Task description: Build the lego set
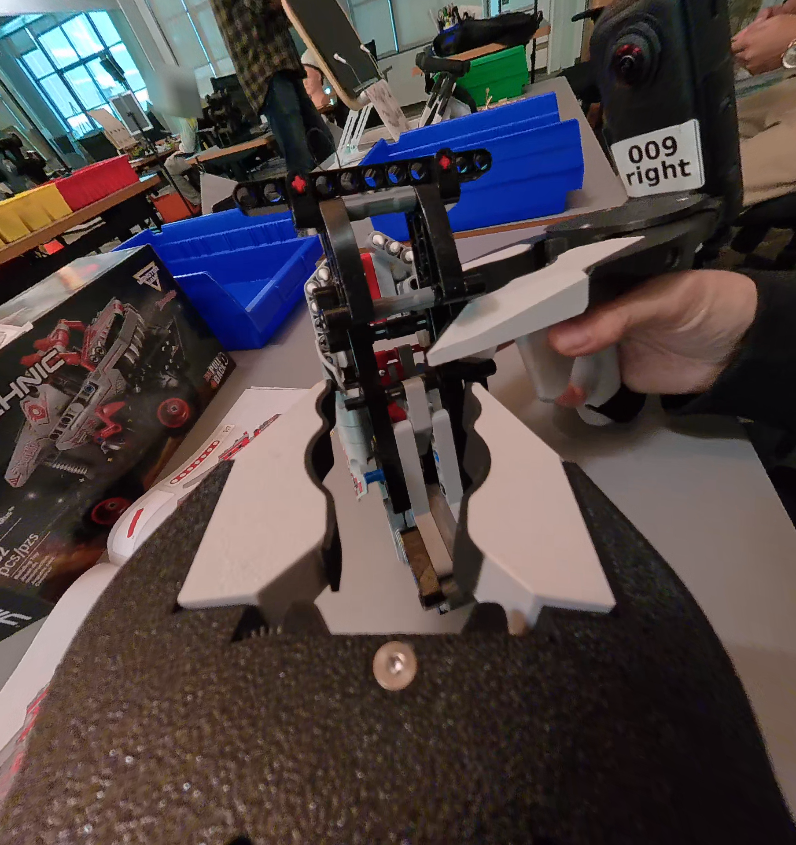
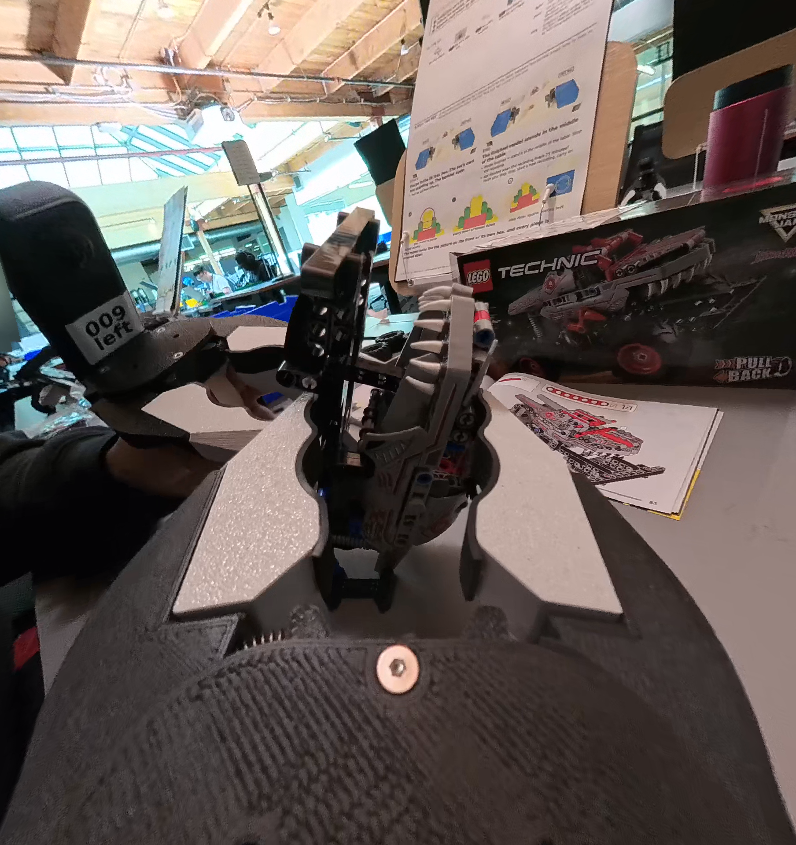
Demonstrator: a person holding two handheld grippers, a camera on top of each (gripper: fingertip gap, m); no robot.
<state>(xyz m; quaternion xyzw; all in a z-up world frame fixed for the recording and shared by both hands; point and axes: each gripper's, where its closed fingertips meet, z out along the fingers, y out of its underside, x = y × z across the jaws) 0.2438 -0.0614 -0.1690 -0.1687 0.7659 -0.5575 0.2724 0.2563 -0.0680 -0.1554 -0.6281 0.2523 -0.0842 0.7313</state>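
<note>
Between both grippers, the half-built model (image 1: pixel 387 366) was pinched: left gripper (image 1: pixel 396 494) and right gripper (image 2: pixel 398 480) each clamped on it. Looked like mid-assembly. A steady hold was probably needed next, so another piece could be pressed on.

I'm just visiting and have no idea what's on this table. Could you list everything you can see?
Lego model: one, black, grey and red, part-built, held upright between both tools.
Set box: one, dark with a pictured truck, standing on the table.
Instruction booklet: one, white, lying open beside the box.
Printed sheet: one, white, propped on a wooden stand behind the box.
Storage bins: several, blue, on the table behind the model.
Table: one, grey.
Left tool: one, black with grey fingers, shut on the model.
Right tool: one, same colours, shut on the model.
Hand: one, gripping the right tool's handle.
</note>
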